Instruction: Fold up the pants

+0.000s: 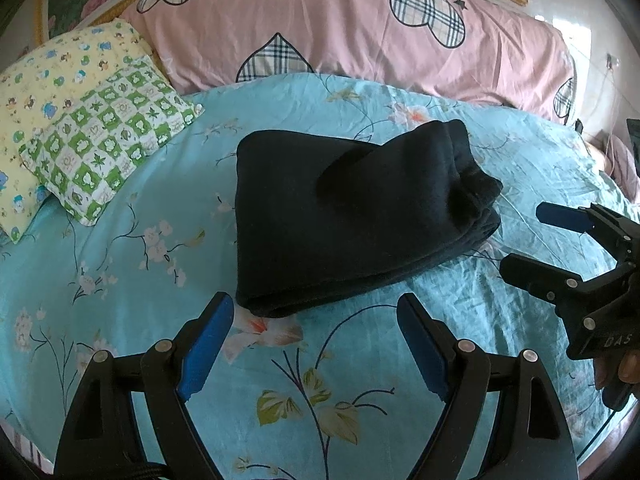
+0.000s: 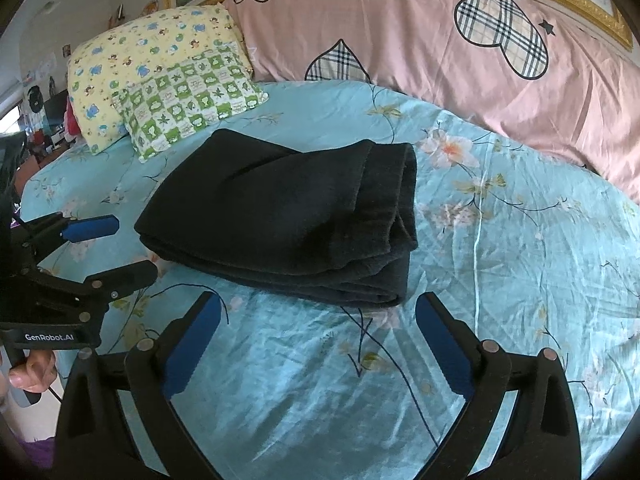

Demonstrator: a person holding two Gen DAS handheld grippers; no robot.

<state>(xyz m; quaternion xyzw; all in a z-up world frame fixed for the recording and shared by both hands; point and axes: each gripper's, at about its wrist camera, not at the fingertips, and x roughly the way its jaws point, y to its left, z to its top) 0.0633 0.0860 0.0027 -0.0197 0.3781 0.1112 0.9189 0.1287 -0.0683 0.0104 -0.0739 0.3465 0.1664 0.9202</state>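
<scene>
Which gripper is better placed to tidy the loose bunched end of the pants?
Right, probably. The pants' bunched, layered end lies just ahead of the right gripper; the left gripper faces the smooth folded edge. Both are open, touching nothing.

Black pants, turquoise floral sheet, green-checked pillow.

The black left gripper with blue pads is spread wide and empty; the matching right gripper gapes likewise, empty.
</scene>
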